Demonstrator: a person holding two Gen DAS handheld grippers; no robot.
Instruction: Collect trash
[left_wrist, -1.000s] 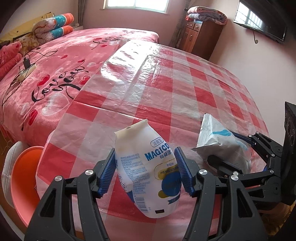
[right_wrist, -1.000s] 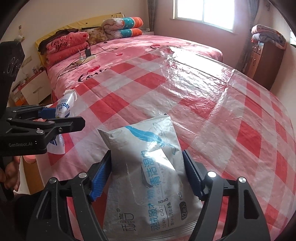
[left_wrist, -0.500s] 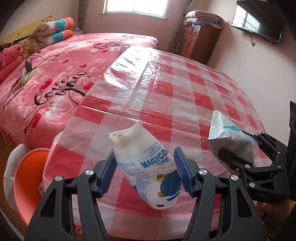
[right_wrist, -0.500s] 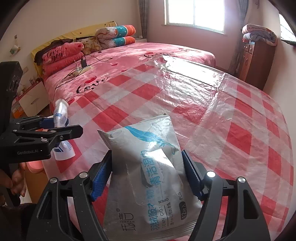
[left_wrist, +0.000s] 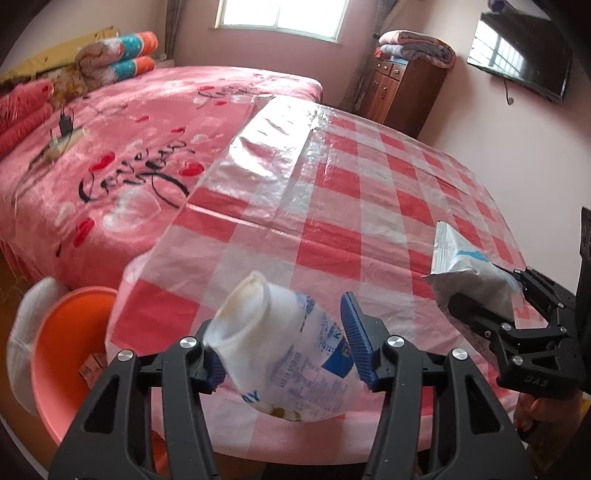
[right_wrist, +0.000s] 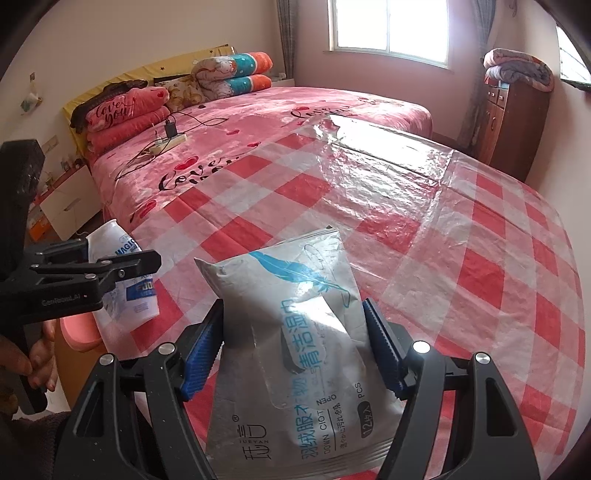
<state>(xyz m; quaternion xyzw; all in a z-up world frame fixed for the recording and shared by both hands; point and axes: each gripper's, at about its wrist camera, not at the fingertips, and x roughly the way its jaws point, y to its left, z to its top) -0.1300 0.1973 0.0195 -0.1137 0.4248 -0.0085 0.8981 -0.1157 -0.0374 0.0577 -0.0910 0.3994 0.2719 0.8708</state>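
White milk pouch (left_wrist: 291, 354) sits between the left gripper (left_wrist: 284, 345) pads, tipped over with its open spout toward the upper left, clear of the table. Jaws are closing on it, blue pads (left_wrist: 356, 341) pressing both sides; pouch looks squashed. Below and left of it: orange bin (left_wrist: 55, 354) on the floor at the table's corner, some scraps inside.

Silver wet-wipe pack (right_wrist: 295, 343) is clamped in the right gripper (right_wrist: 293, 349), jaws roughly mid-width, blue pads (right_wrist: 201, 356) tight on both edges, pack upright-ish and lifted off the table. In the right wrist view the left gripper shows at far left, with the hand (right_wrist: 33, 354) holding it.

Under both: table with red-and-white checked plastic cover (left_wrist: 369, 192). Behind it, pink bed (right_wrist: 258, 122), well apart.
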